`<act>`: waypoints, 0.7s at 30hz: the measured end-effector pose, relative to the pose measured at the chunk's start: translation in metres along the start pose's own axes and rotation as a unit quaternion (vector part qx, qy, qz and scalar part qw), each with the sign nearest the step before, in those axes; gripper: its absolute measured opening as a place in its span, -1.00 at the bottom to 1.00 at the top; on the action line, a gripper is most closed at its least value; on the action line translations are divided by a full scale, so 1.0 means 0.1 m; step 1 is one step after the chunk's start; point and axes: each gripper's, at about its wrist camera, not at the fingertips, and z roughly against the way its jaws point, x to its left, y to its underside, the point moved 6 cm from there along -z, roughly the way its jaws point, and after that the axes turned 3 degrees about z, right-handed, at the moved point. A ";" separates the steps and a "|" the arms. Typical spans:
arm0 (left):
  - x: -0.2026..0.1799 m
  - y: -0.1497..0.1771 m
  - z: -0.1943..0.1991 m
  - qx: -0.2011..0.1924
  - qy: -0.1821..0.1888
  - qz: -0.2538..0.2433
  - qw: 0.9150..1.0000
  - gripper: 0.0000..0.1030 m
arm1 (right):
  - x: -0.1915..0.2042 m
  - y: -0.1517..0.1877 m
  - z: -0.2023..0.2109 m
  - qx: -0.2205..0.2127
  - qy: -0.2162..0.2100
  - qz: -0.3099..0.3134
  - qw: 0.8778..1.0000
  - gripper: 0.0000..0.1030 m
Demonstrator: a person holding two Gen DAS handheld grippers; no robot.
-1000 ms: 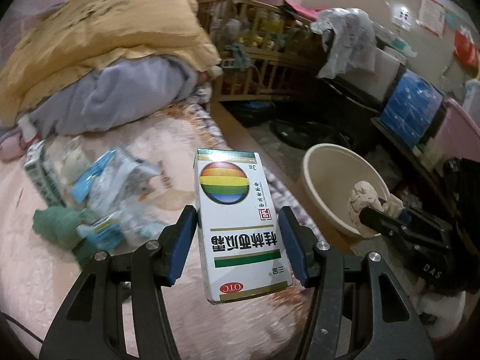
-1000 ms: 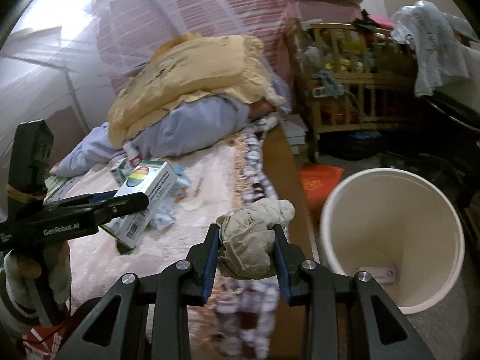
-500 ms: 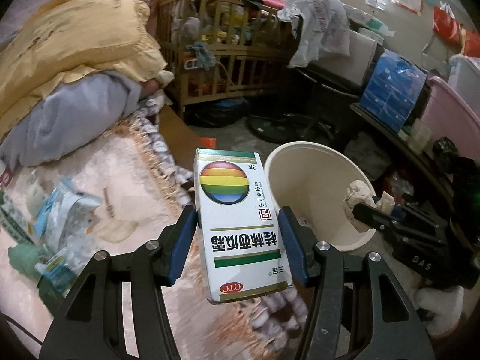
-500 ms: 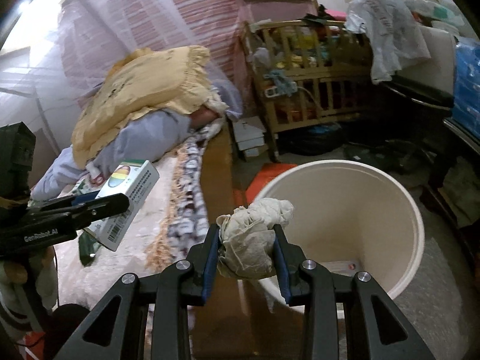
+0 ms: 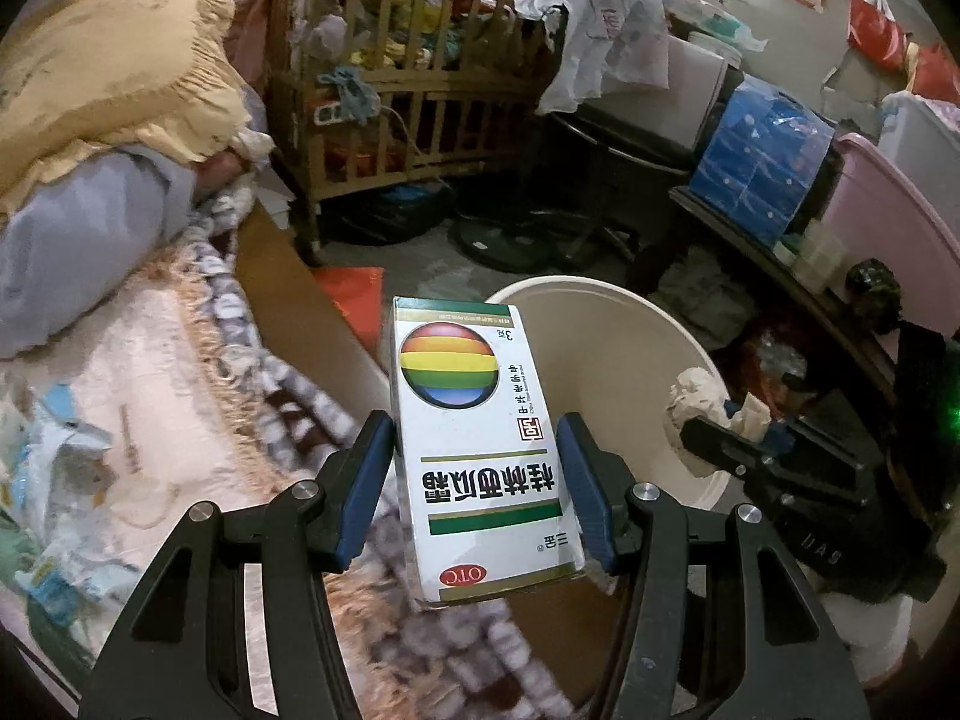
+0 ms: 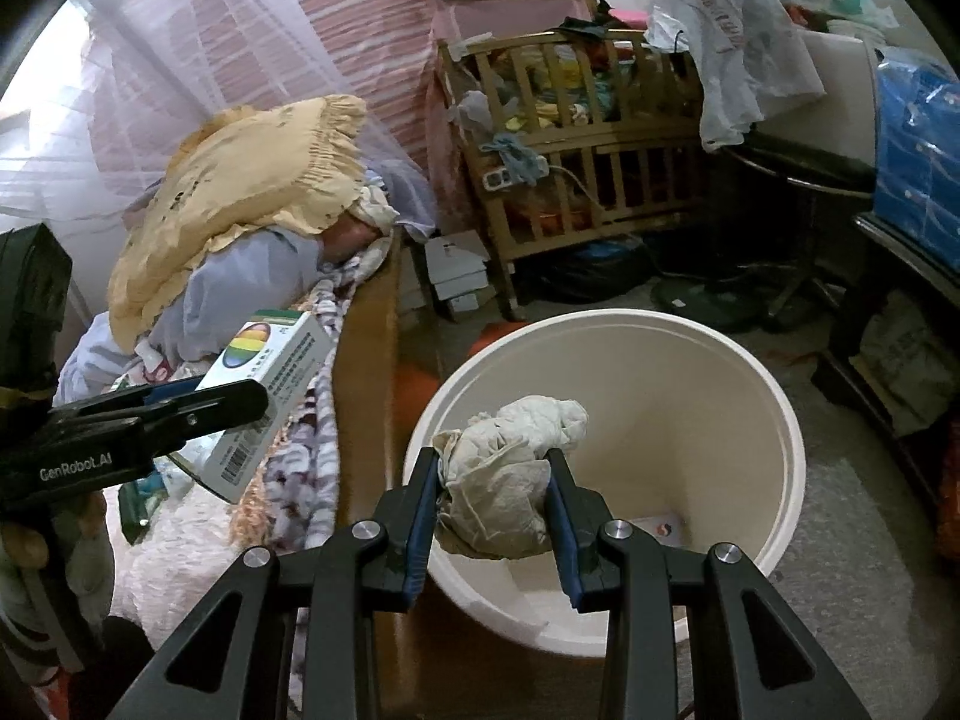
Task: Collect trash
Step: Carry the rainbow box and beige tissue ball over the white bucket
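My left gripper [image 5: 474, 456] is shut on a white medicine box [image 5: 480, 444] with a rainbow ball print, held over the bed's edge beside the cream bucket [image 5: 606, 324]. The box also shows in the right wrist view [image 6: 264, 396]. My right gripper [image 6: 492, 480] is shut on a crumpled grey-white tissue wad [image 6: 504, 474], held over the near rim of the bucket [image 6: 768, 396]. The wad also shows in the left wrist view [image 5: 696, 396]. A small white card [image 6: 660, 531] lies in the bucket's bottom.
The bed [image 5: 156, 360] at left carries loose wrappers [image 5: 54, 474], a yellow pillow [image 6: 252, 180] and bedding. A wooden crib [image 6: 576, 138] stands behind. An orange bag [image 5: 354, 294] lies on the floor. Shelves with blue packs [image 5: 756, 168] stand at right.
Both grippers have swung right, away from the bed and toward the bucket. The tissue wad now hangs over the bucket's opening. The box has come to the bed's edge.
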 end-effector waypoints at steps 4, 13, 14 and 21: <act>-0.09 -0.04 -0.15 0.011 0.022 0.010 1.000 0.06 | -0.08 0.01 -0.05 0.004 0.008 -0.001 1.000 -0.37; -0.27 -0.11 -0.45 0.025 0.041 0.012 0.999 0.07 | -0.28 0.08 -0.22 0.020 0.019 -0.015 0.999 -0.37; -0.28 -0.12 -0.47 0.026 0.042 0.012 0.999 0.07 | -0.30 0.10 -0.24 0.022 0.022 -0.016 0.999 -0.37; -0.31 -0.13 -0.61 0.035 0.049 0.023 0.998 0.07 | -0.40 0.15 -0.33 0.027 0.028 -0.027 0.999 -0.37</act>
